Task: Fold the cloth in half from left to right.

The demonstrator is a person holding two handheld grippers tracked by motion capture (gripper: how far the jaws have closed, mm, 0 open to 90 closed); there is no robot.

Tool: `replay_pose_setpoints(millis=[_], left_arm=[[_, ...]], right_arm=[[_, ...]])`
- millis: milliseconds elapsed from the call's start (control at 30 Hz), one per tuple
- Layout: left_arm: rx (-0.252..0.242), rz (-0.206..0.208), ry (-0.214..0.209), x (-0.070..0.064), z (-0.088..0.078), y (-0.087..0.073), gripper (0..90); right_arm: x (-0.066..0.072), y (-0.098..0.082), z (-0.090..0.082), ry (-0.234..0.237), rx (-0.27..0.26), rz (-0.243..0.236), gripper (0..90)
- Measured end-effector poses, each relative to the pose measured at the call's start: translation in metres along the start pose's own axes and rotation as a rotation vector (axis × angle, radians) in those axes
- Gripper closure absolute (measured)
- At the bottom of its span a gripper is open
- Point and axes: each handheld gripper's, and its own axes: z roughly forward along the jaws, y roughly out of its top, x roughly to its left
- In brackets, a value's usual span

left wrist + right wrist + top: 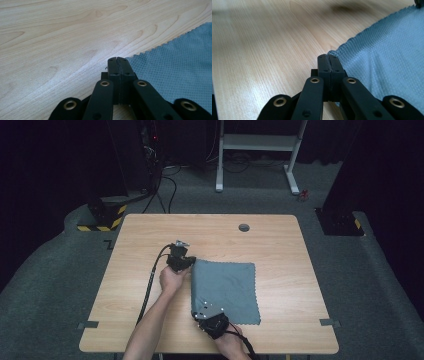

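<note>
looking down from the high view, the biggest thing is the pale wood-grain table (150, 320), rectangular with rounded corners and a small grey grommet hole (243, 227) near its far edge. on it lies the blue-grey square microfibre cloth with a zigzag-cut edge (226, 290), spread flat a little right of the table's middle and nearer my side.

my left gripper (117, 60) sits at the cloth's far left corner, and my right gripper (328, 58) sits at its near left corner. both claws are clamped together with no gap between the black pads. in the two gripper views each pair of tips meets right at the pinked corner of the cloth, so i judge each has a pinch of fabric, but the tips cover the very corner and i cannot tell how much of it is caught.

the risk from here, as i see it, is a thin bite. if only the outer teeth of the edge are pinched, lifting or pulling the left side across could let one corner slide out, and the cloth would drop skewed. pulling the two corners apart too hard could also drag the whole cloth over the smooth wood instead of folding it.
</note>
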Motion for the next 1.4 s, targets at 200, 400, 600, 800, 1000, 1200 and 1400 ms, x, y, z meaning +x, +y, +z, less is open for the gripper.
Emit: replay_pose_setpoints(millis=[200, 400, 600, 800, 1000, 1200, 1400], left_arm=[[0.006, 0.010, 0.000, 0.005, -0.010, 0.006, 89.8], [0.020, -0.017, 0.013, 0.021, -0.026, 0.004, 89.8], [0.010, -0.026, 0.038, 0.036, -0.049, 0.001, 89.8], [-0.003, -0.003, 0.027, 0.025, -0.037, 0.000, 89.8], [-0.012, 0.002, 0.003, 0.008, -0.014, 0.001, 89.7], [0.011, 0.041, 0.001, -0.005, 0.000, 0.006, 89.7], [-0.011, 0.062, -0.022, -0.020, 0.007, 0.013, 89.7]], right_arm=[[0.006, 0.011, 0.002, 0.012, -0.015, -0.019, 90.0], [0.011, 0.027, 0.000, 0.018, -0.030, -0.035, 90.0], [0.018, 0.041, 0.005, 0.056, -0.049, -0.048, 90.0], [0.012, 0.032, 0.003, 0.052, -0.038, -0.034, 90.0], [-0.004, 0.012, -0.011, 0.035, -0.037, 0.025, 90.0], [-0.019, -0.010, -0.022, 0.006, -0.030, 0.083, 90.0], [-0.026, -0.024, -0.030, -0.016, -0.029, 0.103, 90.0]])
